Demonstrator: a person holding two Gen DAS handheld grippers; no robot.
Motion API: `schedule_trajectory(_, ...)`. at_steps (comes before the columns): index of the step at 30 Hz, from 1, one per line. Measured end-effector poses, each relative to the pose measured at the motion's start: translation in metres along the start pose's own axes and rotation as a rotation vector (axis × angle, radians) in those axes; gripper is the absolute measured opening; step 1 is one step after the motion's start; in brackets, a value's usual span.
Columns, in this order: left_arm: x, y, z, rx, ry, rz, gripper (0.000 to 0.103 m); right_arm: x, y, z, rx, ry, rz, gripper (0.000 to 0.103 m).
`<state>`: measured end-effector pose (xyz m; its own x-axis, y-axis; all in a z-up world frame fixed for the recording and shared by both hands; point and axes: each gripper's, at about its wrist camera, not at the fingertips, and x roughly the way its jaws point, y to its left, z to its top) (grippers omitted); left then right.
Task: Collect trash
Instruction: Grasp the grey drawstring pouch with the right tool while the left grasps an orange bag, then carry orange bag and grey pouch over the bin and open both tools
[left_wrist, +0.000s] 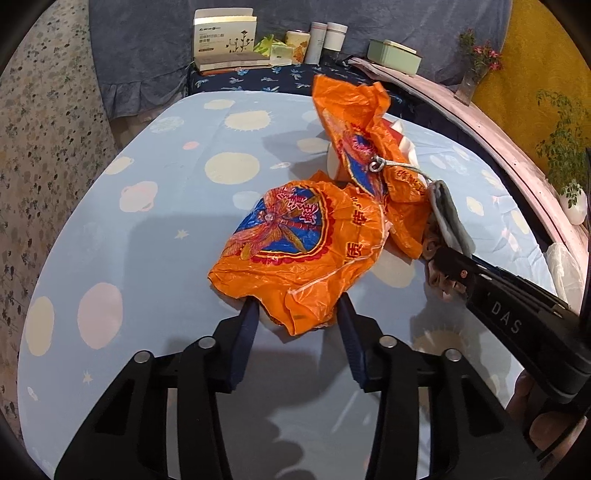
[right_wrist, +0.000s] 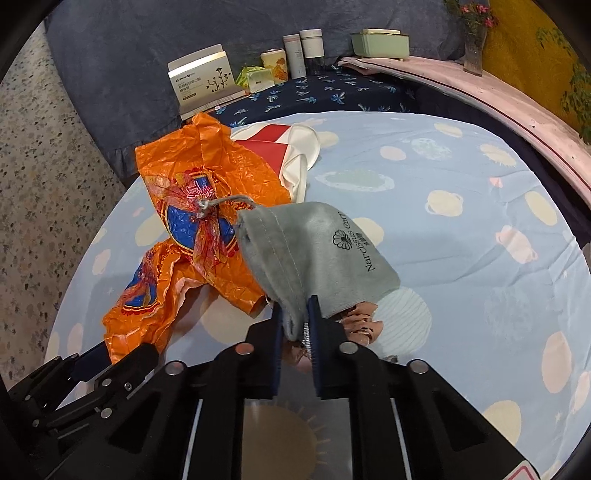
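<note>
Trash is only partly picked up. The right gripper has its fingers pinching a grey pouch above the desk. The left gripper has its fingers spread around the edge of the orange bag, not squeezing it. A red-and-white wrapper waits behind.

Left gripper parted, low; right gripper clamped, raised alongside.
</note>
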<state>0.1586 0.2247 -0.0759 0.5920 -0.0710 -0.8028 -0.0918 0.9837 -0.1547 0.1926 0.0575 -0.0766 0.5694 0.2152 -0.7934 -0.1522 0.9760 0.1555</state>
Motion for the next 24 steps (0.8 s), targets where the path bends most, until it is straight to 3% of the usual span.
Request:
schedule_trajectory(2, -0.002, -0.005, 0.0, 0.013, 0.007, -0.019, 0.02, -0.006, -0.004, -0.001, 0.009, -0.011, 0.001, 0.007)
schedule_trajectory(11, -0.019, -0.027, -0.006, 0.037, -0.004, -0.047, 0.014, -0.046, -0.025, -0.002, 0.054, -0.081, 0.007, 0.007)
schedule_trajectory(24, -0.051, -0.081, -0.011, 0.106, -0.038, -0.075, 0.013, -0.094, -0.066, -0.009, 0.128, -0.158, 0.013, 0.007)
